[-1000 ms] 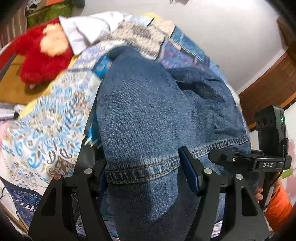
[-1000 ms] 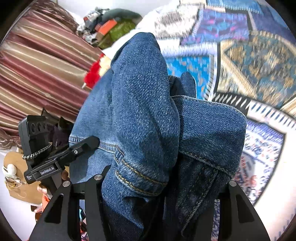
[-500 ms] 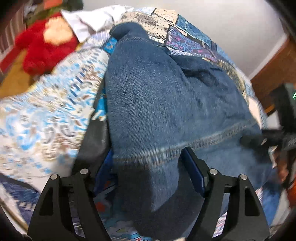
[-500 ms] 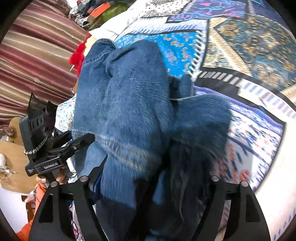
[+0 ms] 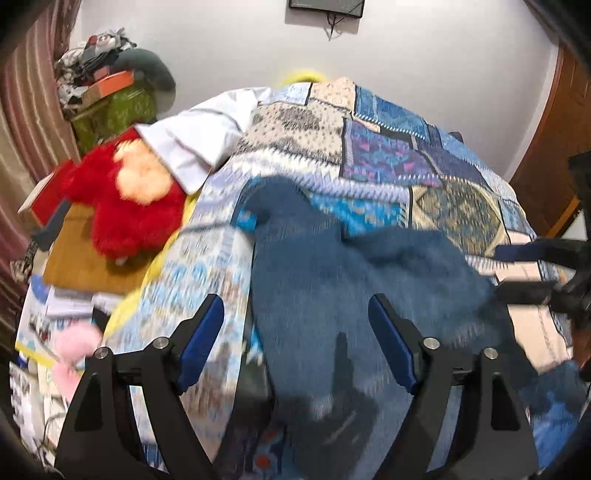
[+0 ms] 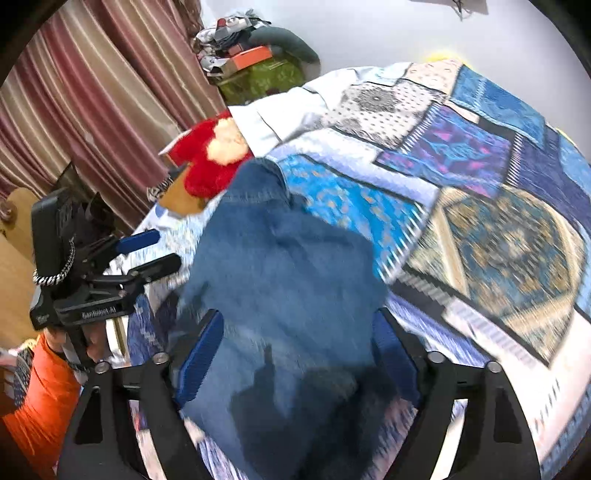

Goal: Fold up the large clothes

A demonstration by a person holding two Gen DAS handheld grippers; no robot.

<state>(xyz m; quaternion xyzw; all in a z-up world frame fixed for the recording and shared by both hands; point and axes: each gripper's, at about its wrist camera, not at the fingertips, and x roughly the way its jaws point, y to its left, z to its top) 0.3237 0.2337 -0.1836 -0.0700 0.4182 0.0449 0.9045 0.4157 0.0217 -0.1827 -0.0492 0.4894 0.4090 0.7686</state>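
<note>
Currently a pair of blue jeans point(image 5: 332, 266) lies in a rumpled heap on a patchwork bedspread point(image 5: 454, 206), toward its near edge, one part stretching away toward the far side of the bed. Both views are blurred, so seams and folds cannot be made out. The left gripper point(image 5: 295, 325) hangs above the denim with its jaws spread wide and nothing between them; its blue pads point(image 5: 201, 343) sit clear of the cloth. The right gripper point(image 6: 299, 347) is likewise spread wide over the same heap, gripping nothing. In the right wrist view the left gripper point(image 6: 147, 251) appears from the side at the left edge of the jeans, held by a hand with an orange sleeve point(image 6: 40, 391); lettering on its body is blurred and reads roughly as "GenRobot.AI". Around the work area, a red plush toy point(image 5: 125, 206) rests beside the bedspread at the left, on a brown board point(image 5: 85, 262). A white garment point(image 5: 207, 136) lies just beyond it at the far left of the bed. Striped curtains point(image 6: 92, 110) hang at the left, and beside them stands a green box point(image 6: 258, 81) piled with an orange box point(image 6: 251, 57) and loose clothes. A dark wall-mounted object point(image 5: 327, 5) sits at the top of the white wall point(image 5: 424, 55), with a cord dangling below.
</note>
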